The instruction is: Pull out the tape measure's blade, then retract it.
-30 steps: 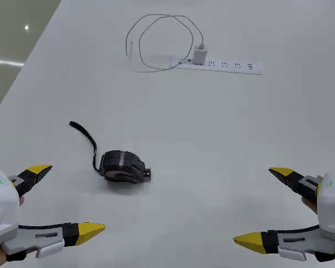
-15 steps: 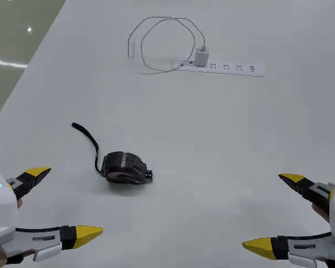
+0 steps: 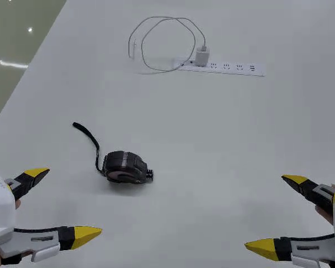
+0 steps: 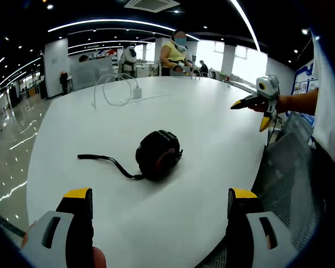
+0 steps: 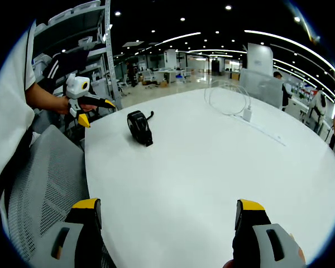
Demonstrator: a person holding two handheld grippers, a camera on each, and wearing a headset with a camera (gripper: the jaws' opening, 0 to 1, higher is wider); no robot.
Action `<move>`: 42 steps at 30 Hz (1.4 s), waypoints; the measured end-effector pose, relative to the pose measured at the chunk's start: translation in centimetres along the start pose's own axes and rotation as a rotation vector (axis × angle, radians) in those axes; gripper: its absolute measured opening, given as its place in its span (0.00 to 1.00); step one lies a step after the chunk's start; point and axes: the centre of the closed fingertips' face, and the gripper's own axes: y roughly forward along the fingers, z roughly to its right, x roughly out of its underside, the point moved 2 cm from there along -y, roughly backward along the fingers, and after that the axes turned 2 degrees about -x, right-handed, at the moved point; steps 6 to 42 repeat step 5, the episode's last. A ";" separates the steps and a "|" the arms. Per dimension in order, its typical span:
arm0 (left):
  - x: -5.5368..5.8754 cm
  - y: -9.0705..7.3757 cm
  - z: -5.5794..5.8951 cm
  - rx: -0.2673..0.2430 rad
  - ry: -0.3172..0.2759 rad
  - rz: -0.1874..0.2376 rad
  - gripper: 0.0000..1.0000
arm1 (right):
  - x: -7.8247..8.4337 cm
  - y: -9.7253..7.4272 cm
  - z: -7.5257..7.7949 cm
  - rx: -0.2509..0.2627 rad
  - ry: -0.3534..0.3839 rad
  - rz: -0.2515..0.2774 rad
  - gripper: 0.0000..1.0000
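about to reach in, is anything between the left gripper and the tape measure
Nothing visible. Bare table lies between the open left gripper and the tape measure. Its strap trails off to one side, and the power strip with its cable sits far beyond.

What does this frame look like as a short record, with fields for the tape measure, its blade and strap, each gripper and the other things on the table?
tape measure: lies on the white table, nearer the left gripper
blade: retracted, just its end hook at the case mouth
strap: black, trailing away from the case
left gripper: open, holding nothing, apart from the tape measure
right gripper: open, holding nothing
far side of table: power strip with charger plugged in and looped white cable
task stage: blade not yet pulled
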 end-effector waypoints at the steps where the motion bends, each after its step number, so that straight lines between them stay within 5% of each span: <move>1: 0.0 0.0 0.0 0.000 0.000 0.000 0.99 | 0.0 0.0 0.0 0.000 0.000 0.000 0.99; 42: 0.0 0.0 0.0 0.002 0.003 -0.003 0.99 | 0.1 -0.1 0.0 0.003 0.003 -0.001 0.99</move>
